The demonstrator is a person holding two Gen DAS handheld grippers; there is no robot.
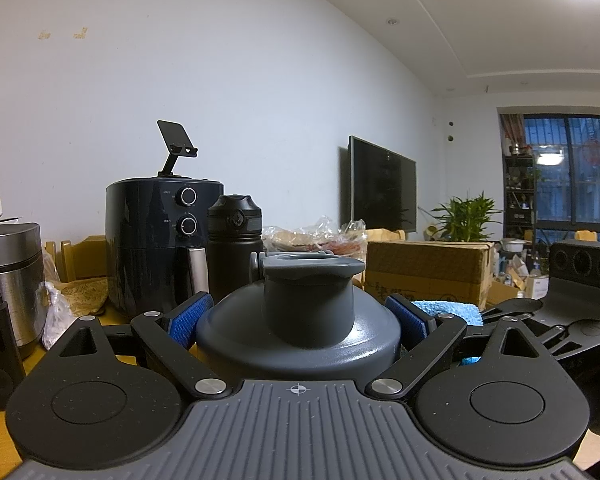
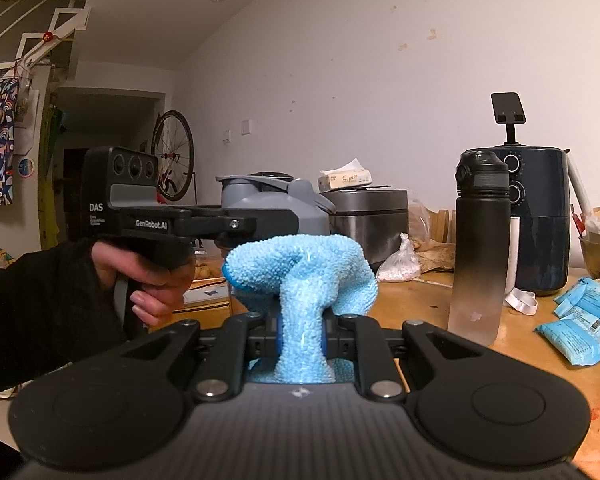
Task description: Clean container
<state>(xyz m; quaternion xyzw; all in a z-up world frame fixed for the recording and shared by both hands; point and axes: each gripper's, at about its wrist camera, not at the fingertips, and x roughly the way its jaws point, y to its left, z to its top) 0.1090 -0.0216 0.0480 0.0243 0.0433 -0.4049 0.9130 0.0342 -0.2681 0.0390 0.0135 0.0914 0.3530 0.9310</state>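
Observation:
In the left wrist view a grey container (image 1: 300,320) with a domed lid and wide spout fills the middle. My left gripper (image 1: 300,316) is shut on it, with the blue pads (image 1: 188,320) pressed against both sides of the lid. My right gripper (image 2: 302,332) is shut on a light blue microfibre cloth (image 2: 300,276). The cloth bulges out ahead of the jaws, right against the container's side (image 2: 272,204). A hand in a dark sleeve (image 2: 152,276) holds the left gripper (image 2: 236,222) level. The container's lower body is hidden behind the cloth.
On the wooden table (image 2: 520,364) stand a black air fryer (image 1: 160,240), a black bottle (image 1: 236,248), a steel rice cooker (image 1: 8,280) and a cardboard box (image 1: 428,272). In the right wrist view a black-to-clear bottle (image 2: 480,248) stands to the right, with blue packets (image 2: 580,320) beyond it.

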